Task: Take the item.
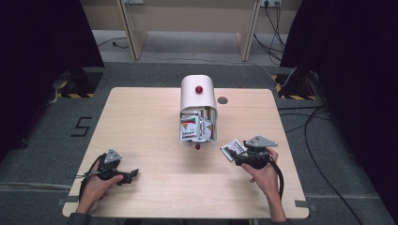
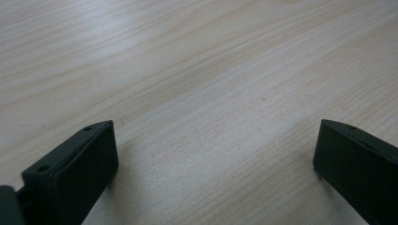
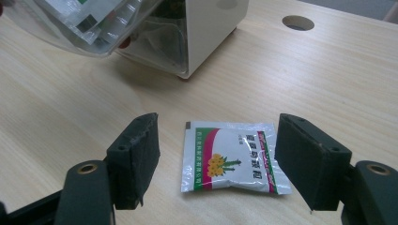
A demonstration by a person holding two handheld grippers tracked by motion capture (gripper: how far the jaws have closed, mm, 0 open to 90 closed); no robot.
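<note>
right gripper (image 3: pixel 216 154) stood released around a flat sachet (image 3: pixel 232 157) on the bench (image 3: pixel 328 79); closing might slide over it.

Curtained lab: cabled floor (image 1: pixel 300 117), hazard tape (image 1: pixel 75 95)

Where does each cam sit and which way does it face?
High view: above the person's side, facing forward and down on the table; forearms, both hand-held grippers show.
Left gripper view: on the left hand-held gripper, facing bare tabletop; open jaws.
Right gripper view: on the right hand-held gripper, facing the sachet and white dispenser, as does the high view.
</note>
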